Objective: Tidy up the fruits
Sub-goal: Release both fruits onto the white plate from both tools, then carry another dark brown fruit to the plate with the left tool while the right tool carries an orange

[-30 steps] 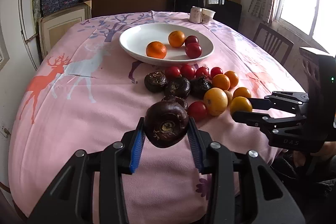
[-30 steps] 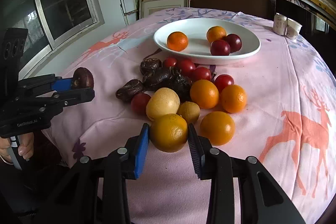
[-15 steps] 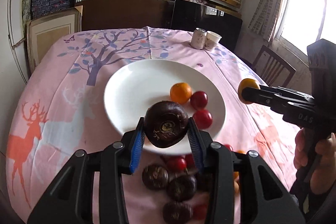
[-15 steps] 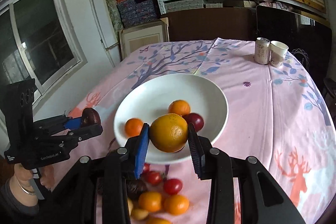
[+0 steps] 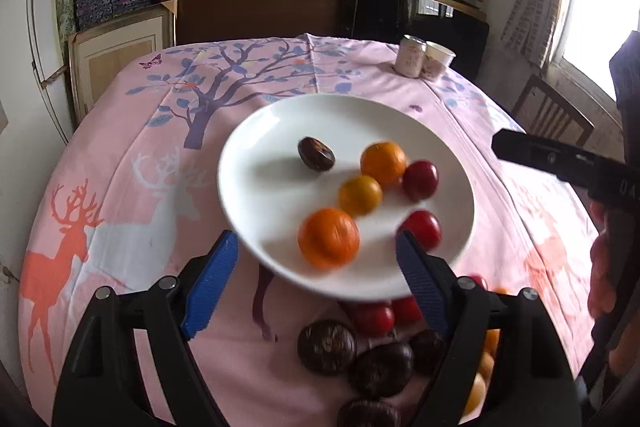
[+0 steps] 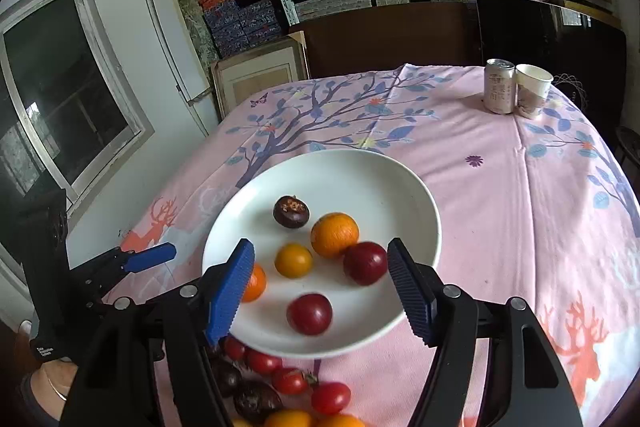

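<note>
Resting on the white plate [image 6: 408,187]: two oranges, two plums, both hand-held grippers spread, empty.

Tablecloth [image 6: 500,195]: we see pink, printed with a purple tree, blue leaves, orange and white deer.
Plate [image 6: 360,171]: we see plain white.
Fruit on the plate: we count one dark brown [image 6: 291,211], three orange to yellow [image 6: 334,235], two deep red [image 6: 365,263].
Finger pads [image 6: 230,291]: we see ribbed blue on black gripper frames.
Can [image 6: 499,91] beyond the plate: we see silver.
</note>
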The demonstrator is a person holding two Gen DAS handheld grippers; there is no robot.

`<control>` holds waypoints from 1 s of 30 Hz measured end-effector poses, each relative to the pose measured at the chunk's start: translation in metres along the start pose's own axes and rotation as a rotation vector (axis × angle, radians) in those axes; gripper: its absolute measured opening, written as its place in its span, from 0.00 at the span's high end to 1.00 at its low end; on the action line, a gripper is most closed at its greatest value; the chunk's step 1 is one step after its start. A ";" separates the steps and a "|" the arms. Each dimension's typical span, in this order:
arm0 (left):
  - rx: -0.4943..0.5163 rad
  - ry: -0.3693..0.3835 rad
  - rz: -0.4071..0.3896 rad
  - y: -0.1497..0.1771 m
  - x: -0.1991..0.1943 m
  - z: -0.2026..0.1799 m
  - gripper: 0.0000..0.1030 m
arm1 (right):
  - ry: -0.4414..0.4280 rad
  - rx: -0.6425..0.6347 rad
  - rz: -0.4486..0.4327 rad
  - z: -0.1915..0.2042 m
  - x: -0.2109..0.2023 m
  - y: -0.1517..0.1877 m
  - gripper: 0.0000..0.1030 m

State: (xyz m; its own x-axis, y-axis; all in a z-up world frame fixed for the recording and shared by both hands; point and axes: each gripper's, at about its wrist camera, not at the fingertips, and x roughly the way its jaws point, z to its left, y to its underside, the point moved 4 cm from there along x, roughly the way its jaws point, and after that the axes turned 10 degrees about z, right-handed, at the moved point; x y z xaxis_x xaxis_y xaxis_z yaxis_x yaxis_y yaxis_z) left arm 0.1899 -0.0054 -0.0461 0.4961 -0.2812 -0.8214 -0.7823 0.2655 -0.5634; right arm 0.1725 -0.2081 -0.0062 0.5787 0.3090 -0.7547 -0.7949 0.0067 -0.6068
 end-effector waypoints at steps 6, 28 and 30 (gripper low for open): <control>0.144 -0.022 0.043 0.076 -0.023 -0.025 0.24 | -0.005 -0.012 -0.002 -0.011 -0.035 0.067 0.33; -0.009 0.231 0.117 0.119 0.002 -0.007 0.59 | 0.011 0.050 0.034 -0.033 -0.047 0.156 0.33; -0.026 0.245 0.110 0.122 -0.001 -0.004 0.59 | 0.010 0.038 0.033 -0.031 -0.047 0.156 0.33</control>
State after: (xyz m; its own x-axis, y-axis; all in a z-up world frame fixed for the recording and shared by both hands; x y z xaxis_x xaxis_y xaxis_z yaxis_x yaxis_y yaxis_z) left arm 0.0922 0.0238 -0.1136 0.3046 -0.4673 -0.8299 -0.8375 0.2835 -0.4671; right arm 0.0267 -0.2508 -0.0729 0.5539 0.3002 -0.7765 -0.8197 0.0331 -0.5719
